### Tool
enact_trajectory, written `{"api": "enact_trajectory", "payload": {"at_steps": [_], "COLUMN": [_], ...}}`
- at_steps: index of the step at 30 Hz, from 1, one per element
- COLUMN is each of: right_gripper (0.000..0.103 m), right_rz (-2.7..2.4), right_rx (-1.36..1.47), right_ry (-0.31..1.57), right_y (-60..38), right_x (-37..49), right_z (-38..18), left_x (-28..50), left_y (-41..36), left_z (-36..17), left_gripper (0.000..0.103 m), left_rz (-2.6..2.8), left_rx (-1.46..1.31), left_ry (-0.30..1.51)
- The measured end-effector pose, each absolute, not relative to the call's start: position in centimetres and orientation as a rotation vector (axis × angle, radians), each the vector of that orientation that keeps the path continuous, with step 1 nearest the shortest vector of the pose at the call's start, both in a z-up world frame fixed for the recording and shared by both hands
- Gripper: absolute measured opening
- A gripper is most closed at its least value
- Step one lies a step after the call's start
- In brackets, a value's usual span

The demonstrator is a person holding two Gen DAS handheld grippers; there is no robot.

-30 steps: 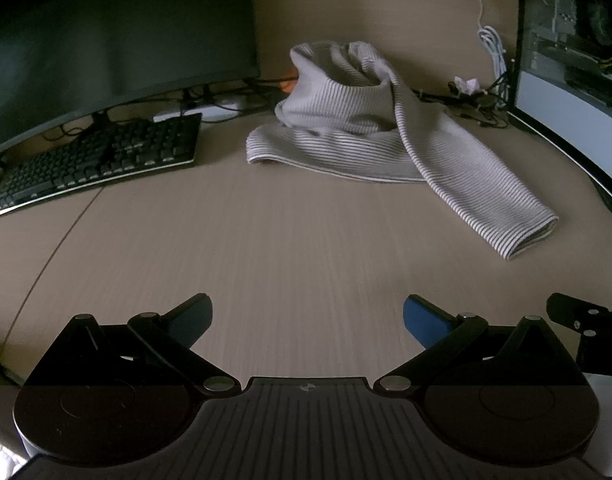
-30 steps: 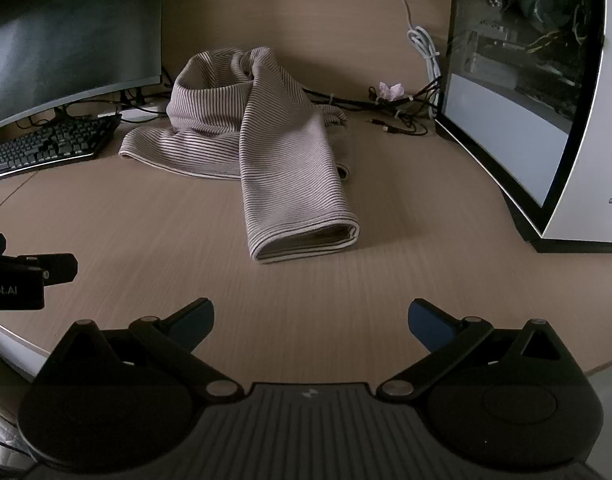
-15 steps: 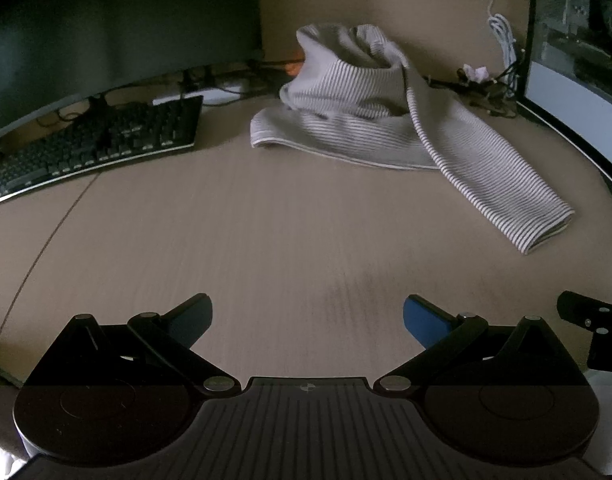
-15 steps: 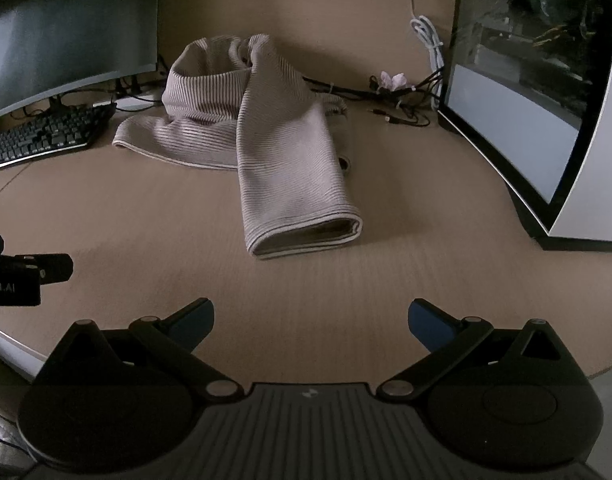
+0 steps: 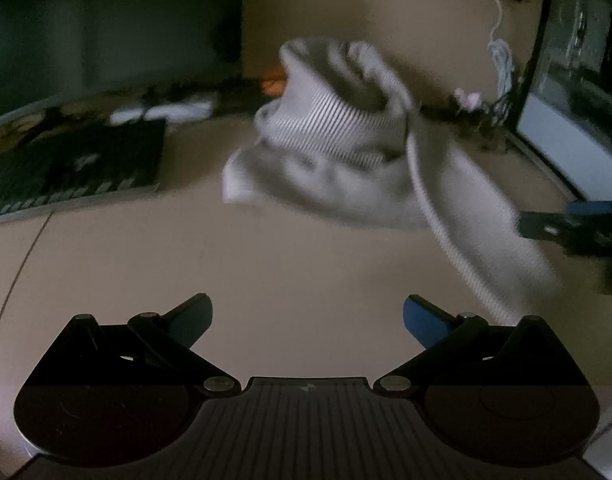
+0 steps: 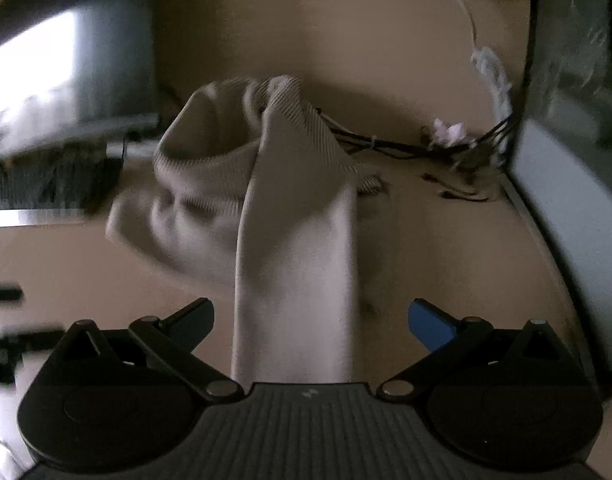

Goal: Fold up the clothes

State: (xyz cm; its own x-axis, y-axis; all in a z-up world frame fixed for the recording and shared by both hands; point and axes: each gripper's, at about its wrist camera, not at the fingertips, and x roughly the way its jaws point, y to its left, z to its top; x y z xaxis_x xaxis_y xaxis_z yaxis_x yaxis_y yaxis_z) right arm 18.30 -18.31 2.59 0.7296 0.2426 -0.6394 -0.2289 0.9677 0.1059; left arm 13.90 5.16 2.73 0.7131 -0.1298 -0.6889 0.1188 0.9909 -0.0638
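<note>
A grey striped sweater (image 5: 338,152) lies bunched on the wooden desk (image 5: 265,264), one sleeve (image 5: 478,236) stretched toward the right front. My left gripper (image 5: 308,314) is open above bare desk, short of the sweater. In the right wrist view the sleeve (image 6: 295,264) runs straight between the wide-apart fingers of my right gripper (image 6: 312,316), which is open, and its cuff end is hidden under the gripper body. The right gripper's fingers (image 5: 566,224) show at the right edge of the left wrist view, beside the sleeve. Both views are motion-blurred.
A black keyboard (image 5: 69,168) and a dark monitor (image 5: 105,28) stand at the left. A glass-sided computer case (image 6: 578,152) rises at the right, with cables (image 6: 406,148) along the back of the desk. Bare desk lies in front of the sweater.
Both grippers have moved forward toward the sweater. The right gripper now has the sleeve end between its open fingers; the sleeve was well ahead of it before.
</note>
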Motion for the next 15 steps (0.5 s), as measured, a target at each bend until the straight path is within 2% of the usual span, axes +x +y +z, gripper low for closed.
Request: {"api": "enact_trajectory", "payload": {"at_steps": [5, 10, 15], "right_gripper": [0.103, 0.103, 0.103], "right_rz": [0.346, 0.479, 0.552], "right_rx": [0.238, 0.475, 0.474], "right_ry": [0.731, 0.807, 0.868], "right_y": [-20.0, -20.8, -20.2], "right_x": [26.9, 33.1, 35.5], "right_z": [1.5, -1.1, -3.0], "left_x": [22.1, 29.7, 32.3], "left_y": [2.0, 0.4, 1.2], "left_z": [3.8, 1.4, -1.0], "left_gripper": [0.103, 0.103, 0.103], "left_rz": [-0.189, -0.161, -0.149], "left_rx": [0.017, 0.023, -0.053], "left_ry": [0.739, 0.793, 0.9]}}
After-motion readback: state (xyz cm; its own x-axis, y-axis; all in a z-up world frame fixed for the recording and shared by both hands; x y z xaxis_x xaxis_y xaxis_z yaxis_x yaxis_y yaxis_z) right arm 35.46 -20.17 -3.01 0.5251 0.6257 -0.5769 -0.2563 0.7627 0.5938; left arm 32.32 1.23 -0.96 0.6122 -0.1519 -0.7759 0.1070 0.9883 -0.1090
